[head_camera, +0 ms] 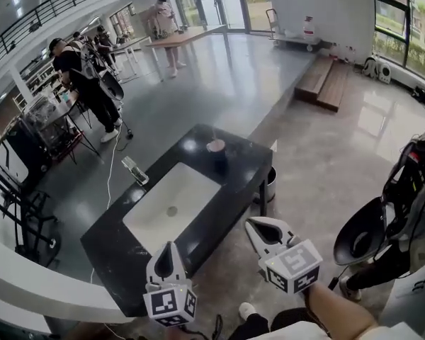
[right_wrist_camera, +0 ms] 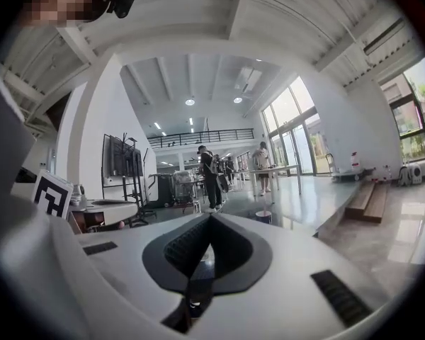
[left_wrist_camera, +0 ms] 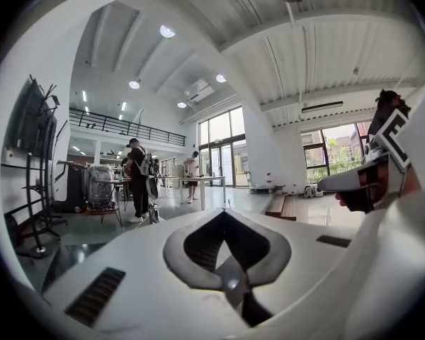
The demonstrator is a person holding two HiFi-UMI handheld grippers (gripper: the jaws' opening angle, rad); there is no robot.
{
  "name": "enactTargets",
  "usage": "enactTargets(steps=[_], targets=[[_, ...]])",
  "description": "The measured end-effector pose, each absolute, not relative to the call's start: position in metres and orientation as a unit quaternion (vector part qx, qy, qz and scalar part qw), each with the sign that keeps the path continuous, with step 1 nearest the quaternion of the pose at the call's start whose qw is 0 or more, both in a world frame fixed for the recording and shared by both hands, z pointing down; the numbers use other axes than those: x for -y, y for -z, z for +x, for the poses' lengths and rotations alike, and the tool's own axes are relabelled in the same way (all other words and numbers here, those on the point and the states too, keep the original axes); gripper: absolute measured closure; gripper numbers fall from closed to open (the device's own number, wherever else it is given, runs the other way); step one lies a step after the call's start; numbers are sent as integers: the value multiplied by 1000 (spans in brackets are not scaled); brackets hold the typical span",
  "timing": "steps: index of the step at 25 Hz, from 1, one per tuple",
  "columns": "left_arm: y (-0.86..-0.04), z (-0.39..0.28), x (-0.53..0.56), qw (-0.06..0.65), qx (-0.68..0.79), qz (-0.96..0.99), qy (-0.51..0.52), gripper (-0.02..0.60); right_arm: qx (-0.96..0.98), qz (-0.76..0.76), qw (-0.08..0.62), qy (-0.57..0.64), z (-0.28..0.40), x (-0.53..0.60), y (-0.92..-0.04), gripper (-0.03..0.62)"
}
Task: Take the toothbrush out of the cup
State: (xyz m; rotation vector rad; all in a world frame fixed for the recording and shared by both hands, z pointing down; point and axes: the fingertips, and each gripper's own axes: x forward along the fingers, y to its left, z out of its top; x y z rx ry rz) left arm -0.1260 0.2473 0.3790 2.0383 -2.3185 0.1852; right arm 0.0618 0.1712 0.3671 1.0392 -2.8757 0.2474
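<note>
Holding the white left gripper (head_camera: 167,252) and the white right gripper (head_camera: 259,229) side by side at the near end of the black rectangular counter (head_camera: 234,165), we are standing off from the work. Both are pointing roughly level and away from us, which suits an approach, not a pick. We are reading each pair of jaws as clenched tip to tip with nothing between them. Each gripper view is showing the dark pads meeting at a point, with only room and floor behind.

The task's thing is sitting at the far end of the counter, in a small dark cup with a pinkish top (head_camera: 216,147). The cup is upright, beyond the white rectangular sink basin (head_camera: 163,204) and well apart from both grippers. The toothbrush itself is too small to make out at this range. We are judging it to be in the cup, since neither gripper is carrying anything.

The cup is showing just right of the closed tips in the right gripper view, so that gripper is the better aligned. We are judging the task as not yet begun. The next move is calling for a reach across the basin, with the jaws parting before they arrive. A light cup may tip under a slanted pull, which is a likely reason for having the left gripper alongside.
</note>
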Motion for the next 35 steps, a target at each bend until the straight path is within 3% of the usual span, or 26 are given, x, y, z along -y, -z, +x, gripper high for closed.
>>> enactTargets(steps=[11, 24, 35], targets=[[-369, -182, -115, 27, 735, 674, -61, 569, 932, 352, 31, -79, 5, -35, -352, 597], [-398, -219, 149, 42, 773, 629, -64, 569, 956, 273, 59, -91, -68, 249, -388, 597], [-430, -257, 202, 81, 780, 612, -102, 569, 943, 262, 108, -172, -97, 314, -454, 582]])
